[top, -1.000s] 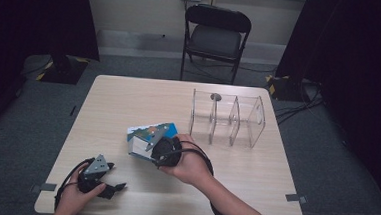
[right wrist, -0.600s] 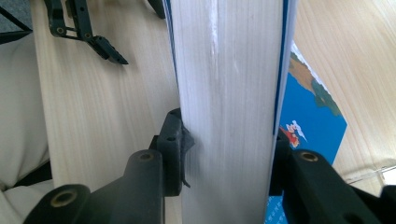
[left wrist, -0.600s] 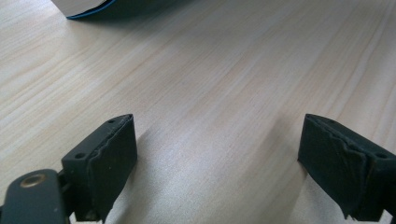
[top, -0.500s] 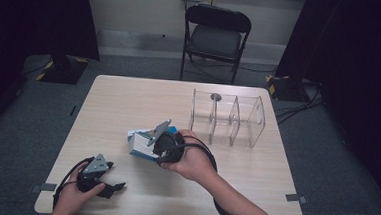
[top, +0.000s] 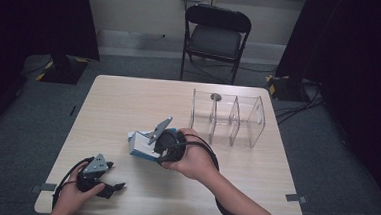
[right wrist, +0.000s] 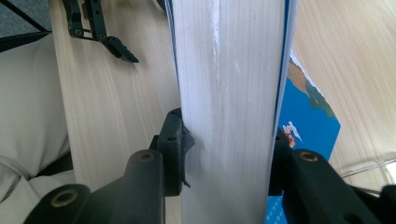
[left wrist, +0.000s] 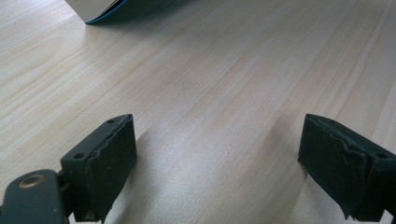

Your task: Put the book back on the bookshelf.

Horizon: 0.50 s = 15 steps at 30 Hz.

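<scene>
Right gripper [top: 152, 144] clamped across a thick blue-covered book [top: 140, 144] at mid-table, left of the clear divided rack [top: 228, 117]. Left gripper [top: 118, 187], jaws apart, rests near-left. Keep the page block square between the pads while raising the book upright.

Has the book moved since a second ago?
Yes. The book, clamped in the right hand-held gripper, has tipped up onto its edge, staying left of the clear organizer.

Thick blue-covered white-paged book [top: 140, 144] gripped by right gripper [top: 162, 142] mid light wooden table [top: 128, 103]; left gripper [top: 104, 185] rested near front-left edge, jaws parted; clear acrylic three-slot rack [top: 230, 117] placed at right
</scene>
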{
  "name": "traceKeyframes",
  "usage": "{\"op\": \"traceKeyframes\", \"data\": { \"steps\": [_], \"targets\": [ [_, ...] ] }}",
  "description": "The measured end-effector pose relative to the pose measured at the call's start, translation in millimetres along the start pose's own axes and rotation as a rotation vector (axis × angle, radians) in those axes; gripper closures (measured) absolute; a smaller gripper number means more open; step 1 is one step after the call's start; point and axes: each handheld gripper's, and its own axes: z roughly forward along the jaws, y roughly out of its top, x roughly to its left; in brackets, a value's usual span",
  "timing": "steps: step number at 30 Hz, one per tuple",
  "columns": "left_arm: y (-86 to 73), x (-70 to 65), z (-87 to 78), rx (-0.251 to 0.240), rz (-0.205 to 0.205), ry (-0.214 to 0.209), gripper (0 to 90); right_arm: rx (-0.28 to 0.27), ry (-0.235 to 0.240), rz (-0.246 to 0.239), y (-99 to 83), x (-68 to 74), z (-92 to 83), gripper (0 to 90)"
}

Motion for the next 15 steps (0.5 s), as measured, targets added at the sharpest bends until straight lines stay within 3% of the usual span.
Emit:
{"op": "traceKeyframes", "data": {
  "steps": [3,15],
  "targets": [
    [0.0,0.2,-0.1,0.0,0.001,-0.001,10.8,0.009,0.008,0.025,0.4,0.9,-2.6,61.6],
    [-0.2,0.6,-0.1,0.0,0.002,-0.007,10.8,0.018,0.025,0.032,1.4,-0.1,-10.6,61.6]
  ]
}}
